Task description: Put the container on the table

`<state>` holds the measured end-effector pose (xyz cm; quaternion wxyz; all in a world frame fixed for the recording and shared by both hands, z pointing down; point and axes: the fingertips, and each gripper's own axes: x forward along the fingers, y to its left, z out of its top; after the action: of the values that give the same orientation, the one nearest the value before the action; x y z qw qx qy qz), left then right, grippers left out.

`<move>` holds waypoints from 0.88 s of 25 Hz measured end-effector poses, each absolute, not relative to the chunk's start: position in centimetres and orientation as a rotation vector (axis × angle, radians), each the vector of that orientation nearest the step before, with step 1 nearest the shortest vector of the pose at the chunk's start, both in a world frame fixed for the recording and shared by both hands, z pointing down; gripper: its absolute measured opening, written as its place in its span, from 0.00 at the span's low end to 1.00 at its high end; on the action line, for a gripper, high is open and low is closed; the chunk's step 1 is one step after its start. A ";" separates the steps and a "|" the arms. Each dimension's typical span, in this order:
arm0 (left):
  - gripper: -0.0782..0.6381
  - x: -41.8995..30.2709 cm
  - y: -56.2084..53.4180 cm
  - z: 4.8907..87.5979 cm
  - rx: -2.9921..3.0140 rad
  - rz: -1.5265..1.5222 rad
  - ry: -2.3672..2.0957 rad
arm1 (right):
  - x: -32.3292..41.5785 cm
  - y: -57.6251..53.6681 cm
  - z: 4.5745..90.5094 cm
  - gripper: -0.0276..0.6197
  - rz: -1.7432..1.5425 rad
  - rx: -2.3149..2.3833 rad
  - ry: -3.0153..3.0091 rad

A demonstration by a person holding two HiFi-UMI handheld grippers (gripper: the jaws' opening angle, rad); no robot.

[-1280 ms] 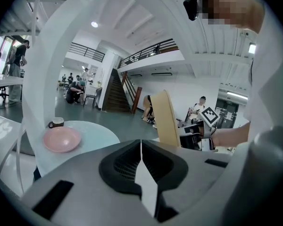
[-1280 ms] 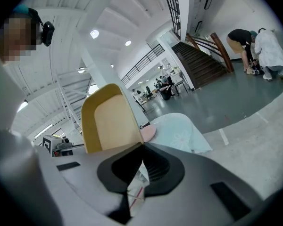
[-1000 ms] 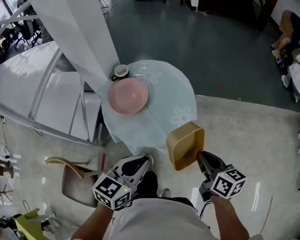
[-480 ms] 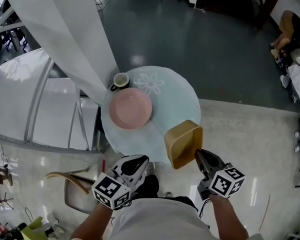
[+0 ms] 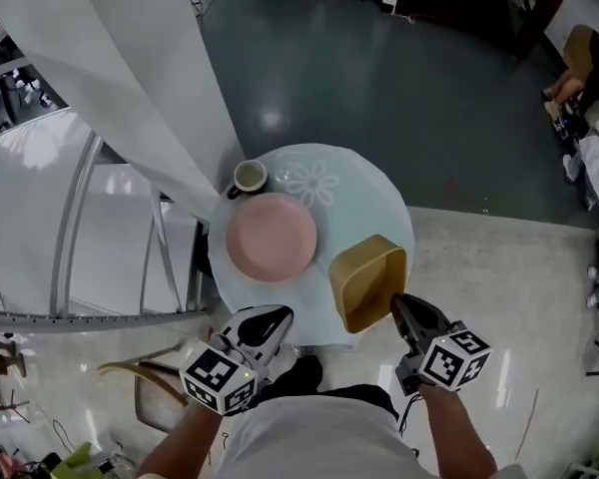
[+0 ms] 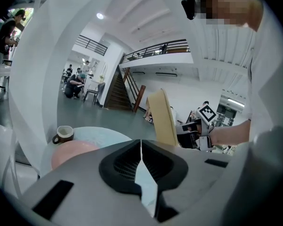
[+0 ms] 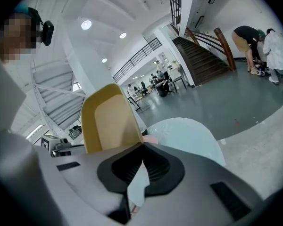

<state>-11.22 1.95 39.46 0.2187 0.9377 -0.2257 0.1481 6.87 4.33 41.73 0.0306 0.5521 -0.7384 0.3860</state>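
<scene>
Carried a little further over the table [image 5: 364, 193] than a second ago, the container [image 5: 367, 282] is hanging tilted just ahead of the right gripper [image 5: 399, 303], whose jaws are pinching its rim. The left gripper [image 5: 272, 317] is hovering closed on nothing, the bowl [image 5: 271, 238] ahead of it.

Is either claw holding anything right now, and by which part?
The right claw is shut on the tan container, pinching the rim of its wall nearest the person. The left claw is shut with nothing in it.
</scene>
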 end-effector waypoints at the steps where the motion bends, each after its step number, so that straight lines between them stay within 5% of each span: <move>1: 0.15 -11.3 1.4 39.6 2.594 0.410 -0.624 | 6.8 3.8 41.8 0.08 1.188 1.702 -2.272; 22: 0.15 -9.0 -3.9 41.2 2.565 0.438 -0.625 | 9.7 -2.1 43.6 0.08 1.206 1.660 -2.242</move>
<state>-9.01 -3.90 41.21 0.2309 0.9326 -0.2273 0.1592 9.70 -2.09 43.58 0.0511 0.5456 -0.7367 0.3962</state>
